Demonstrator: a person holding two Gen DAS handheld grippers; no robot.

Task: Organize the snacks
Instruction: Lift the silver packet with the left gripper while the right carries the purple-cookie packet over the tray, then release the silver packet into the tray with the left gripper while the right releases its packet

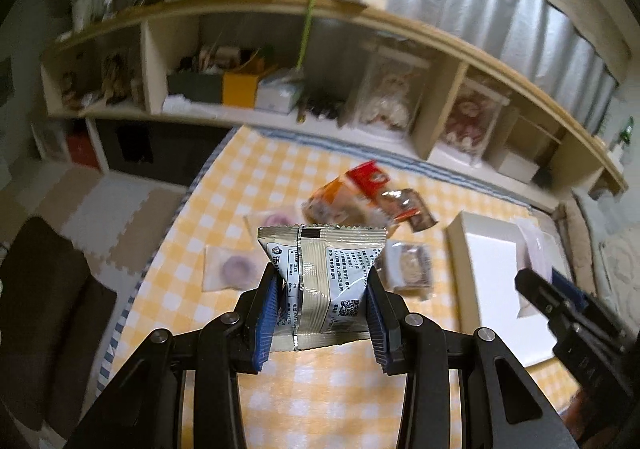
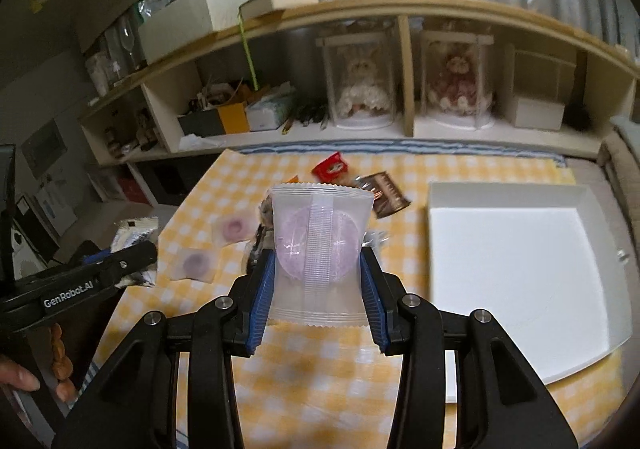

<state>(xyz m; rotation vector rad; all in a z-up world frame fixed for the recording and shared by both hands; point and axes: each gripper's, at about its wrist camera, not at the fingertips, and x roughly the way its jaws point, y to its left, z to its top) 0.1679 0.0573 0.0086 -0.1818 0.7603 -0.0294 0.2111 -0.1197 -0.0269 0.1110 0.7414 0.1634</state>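
Observation:
My left gripper (image 1: 322, 281) is shut on a silver snack packet (image 1: 324, 273) with printed text and holds it above the yellow checked tablecloth (image 1: 320, 389). My right gripper (image 2: 318, 265) is shut on a clear packet with a purple round snack (image 2: 320, 245), held above the cloth. A white tray (image 2: 516, 269) lies to the right; it also shows in the left wrist view (image 1: 496, 277). Loose snacks lie on the cloth: two purple round ones (image 2: 196, 263), a red-orange packet (image 1: 352, 193), a brown packet (image 2: 386, 193).
A wooden shelf unit (image 2: 404, 69) stands behind the table with boxes, clutter and two dolls in clear cases. The table's left edge drops to foam floor mats (image 1: 92, 217). The right gripper shows at the right edge of the left wrist view (image 1: 560, 301).

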